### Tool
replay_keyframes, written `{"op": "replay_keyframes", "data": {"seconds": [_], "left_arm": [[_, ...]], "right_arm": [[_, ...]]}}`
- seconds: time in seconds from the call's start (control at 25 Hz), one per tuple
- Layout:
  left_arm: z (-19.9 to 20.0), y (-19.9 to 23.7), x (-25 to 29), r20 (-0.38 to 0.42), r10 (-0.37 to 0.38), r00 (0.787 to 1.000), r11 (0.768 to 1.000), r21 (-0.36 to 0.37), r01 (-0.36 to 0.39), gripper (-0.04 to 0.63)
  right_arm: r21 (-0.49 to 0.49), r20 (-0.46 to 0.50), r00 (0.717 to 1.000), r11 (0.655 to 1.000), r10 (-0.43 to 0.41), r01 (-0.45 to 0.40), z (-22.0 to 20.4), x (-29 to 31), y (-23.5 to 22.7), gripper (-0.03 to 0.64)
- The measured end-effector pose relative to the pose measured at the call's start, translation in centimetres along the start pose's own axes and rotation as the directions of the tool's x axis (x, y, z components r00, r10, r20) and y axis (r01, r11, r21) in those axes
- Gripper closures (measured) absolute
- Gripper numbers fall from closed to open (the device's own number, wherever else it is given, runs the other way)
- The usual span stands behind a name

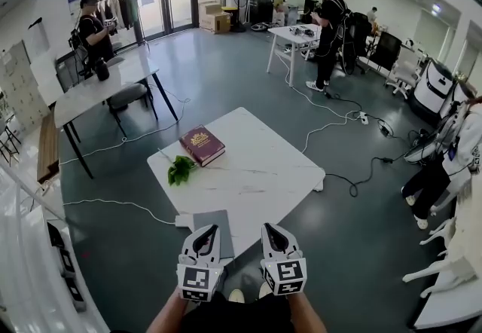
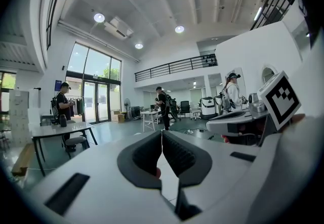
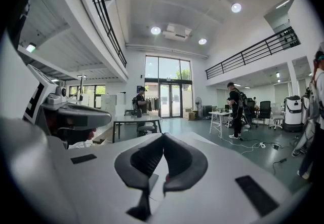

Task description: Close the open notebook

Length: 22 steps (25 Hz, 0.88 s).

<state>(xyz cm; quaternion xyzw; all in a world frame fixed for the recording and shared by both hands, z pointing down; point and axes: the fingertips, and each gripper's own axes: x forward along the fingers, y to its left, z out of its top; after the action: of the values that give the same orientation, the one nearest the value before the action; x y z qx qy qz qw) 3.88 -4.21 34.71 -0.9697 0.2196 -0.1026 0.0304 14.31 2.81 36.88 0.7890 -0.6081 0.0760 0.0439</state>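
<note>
The white counter [image 1: 256,173] fills the middle of the head view, with the person standing at its 6 o'clock corner. The only bound volume on it is a maroon notebook [image 1: 202,145] at about 11 o'clock from the counter's centre, and it lies flat with its cover down. By that reading the closing is already done and nothing is left but to back away. At 7 o'clock, on the near edge, lies a flat grey pad [image 1: 213,227] (whether it is a second notebook or just a mat I cannot tell). It too lies flat, with no pages showing.

The left gripper [image 1: 205,232] and right gripper [image 1: 273,230] are side by side over that near corner, well apart from the notebook. A small green leafy sprig [image 1: 180,169] sits just beside the notebook at its 7 o'clock.

Only the head view shows the layout of the counter and the notebook's closed cover. The two gripper views look almost level across the hall, so the notebook cannot be made out in them. What they add is the fingers up close: the left fingers [image 2: 177,154] are pressed together with nothing between them, and the right fingers [image 3: 179,159] are the same. Each of these views also catches the other gripper at its edge
</note>
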Motion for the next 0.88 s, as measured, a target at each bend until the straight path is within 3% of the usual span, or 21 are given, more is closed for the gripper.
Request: {"op": "replay_keyframes", "data": {"seconds": [0.88], "left_arm": [[-0.24, 0.49, -0.42, -0.013, 0.025, 1.000, 1.000, -0.005, -0.025, 0.571]], "right_arm": [[-0.013, 0.007, 1.000, 1.000, 0.017, -0.017, 0.38, 0.03, 0.53, 0.601]]}}
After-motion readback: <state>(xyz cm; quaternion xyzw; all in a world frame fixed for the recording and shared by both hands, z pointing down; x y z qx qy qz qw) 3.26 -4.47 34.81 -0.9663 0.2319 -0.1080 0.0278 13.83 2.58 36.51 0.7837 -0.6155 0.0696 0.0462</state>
